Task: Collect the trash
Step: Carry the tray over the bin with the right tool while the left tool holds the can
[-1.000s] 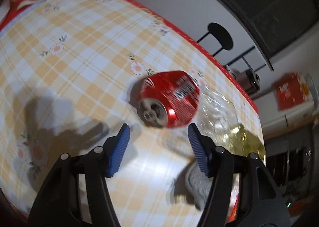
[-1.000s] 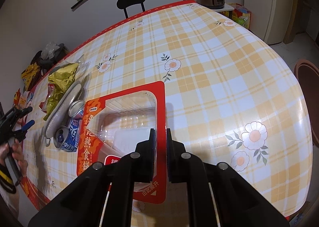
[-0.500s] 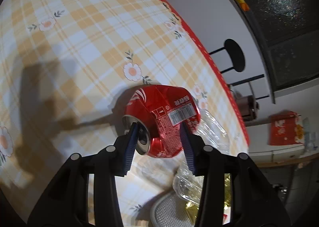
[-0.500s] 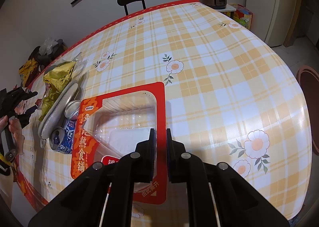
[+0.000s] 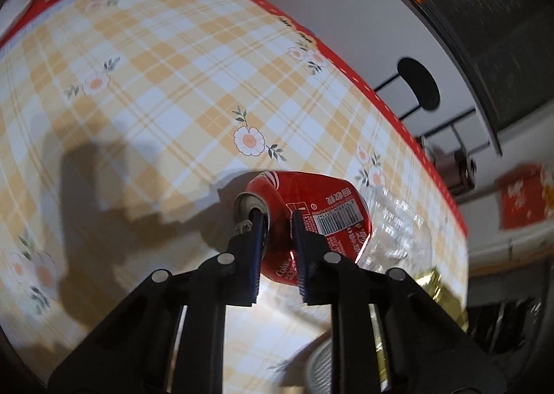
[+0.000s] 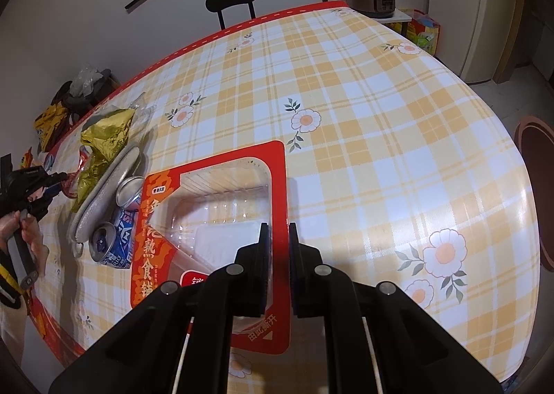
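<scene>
In the left wrist view my left gripper (image 5: 278, 233) is shut on a crushed red cola can (image 5: 311, 210), pinching its end near the opening, over the checked tablecloth (image 5: 155, 89). In the right wrist view my right gripper (image 6: 278, 238) is shut on the red rim of a clear plastic food tray (image 6: 221, 207) with a red printed border, held over the table. The left gripper (image 6: 31, 186) and the hand holding it show at the far left of that view.
Left of the tray lie a blue drink can (image 6: 114, 241), a second can (image 6: 130, 189), a grey oval pouch (image 6: 104, 186) and a gold foil wrapper (image 6: 104, 141). Clear crumpled plastic (image 5: 398, 221) lies behind the red can. A black chair (image 6: 232, 1) stands beyond the far edge.
My left gripper moved in on the red can and closed on its end, crushing it. My right gripper kept its hold on the tray, which barely moved.
</scene>
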A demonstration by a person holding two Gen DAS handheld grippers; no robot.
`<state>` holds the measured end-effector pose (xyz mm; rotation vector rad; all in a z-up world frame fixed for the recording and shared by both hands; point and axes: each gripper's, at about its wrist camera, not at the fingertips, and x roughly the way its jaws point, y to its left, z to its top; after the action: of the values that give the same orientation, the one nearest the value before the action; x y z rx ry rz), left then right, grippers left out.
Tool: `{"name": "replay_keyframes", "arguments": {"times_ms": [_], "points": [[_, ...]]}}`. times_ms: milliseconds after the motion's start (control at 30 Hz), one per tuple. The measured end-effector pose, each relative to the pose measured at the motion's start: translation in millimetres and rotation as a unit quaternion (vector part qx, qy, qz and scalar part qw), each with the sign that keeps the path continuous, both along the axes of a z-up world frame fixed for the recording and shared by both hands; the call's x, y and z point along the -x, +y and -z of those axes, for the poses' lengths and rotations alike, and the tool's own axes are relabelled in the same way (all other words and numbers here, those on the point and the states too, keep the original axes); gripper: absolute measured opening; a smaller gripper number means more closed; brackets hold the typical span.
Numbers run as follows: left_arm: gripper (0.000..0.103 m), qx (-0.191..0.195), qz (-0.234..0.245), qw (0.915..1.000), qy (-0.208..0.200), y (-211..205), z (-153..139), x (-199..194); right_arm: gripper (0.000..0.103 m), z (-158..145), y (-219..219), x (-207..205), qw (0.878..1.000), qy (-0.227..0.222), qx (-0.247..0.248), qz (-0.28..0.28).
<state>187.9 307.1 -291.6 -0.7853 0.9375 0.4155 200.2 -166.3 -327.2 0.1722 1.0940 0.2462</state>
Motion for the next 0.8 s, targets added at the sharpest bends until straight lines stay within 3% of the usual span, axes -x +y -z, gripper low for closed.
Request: {"name": "replay_keyframes", "arguments": {"times_ms": [167,333,567,800], "points": [[0.02,-0.074,0.068,0.9949,-0.009,-7.3,-15.9,27.4,0.011,-3.2,0.7,2.0,1.0,-0.005,-0.01,-0.002],[0.019,-0.118,0.079,0.9896,-0.022,-4.6,-35.1,69.5,0.011,-5.8,3.5,2.7,1.0,-0.011,-0.025,-0.004],[0.019,-0.139,0.07,0.9865,-0.053,-8.6,-69.7,120.1,0.011,-22.6,8.9,3.6,0.998,-0.034,-0.045,-0.013],[0.019,-0.153,0.073,0.982,-0.084,-26.9,-109.4,138.2,0.011,-41.8,-2.8,4.7,0.996,-0.055,-0.07,-0.013]]}}
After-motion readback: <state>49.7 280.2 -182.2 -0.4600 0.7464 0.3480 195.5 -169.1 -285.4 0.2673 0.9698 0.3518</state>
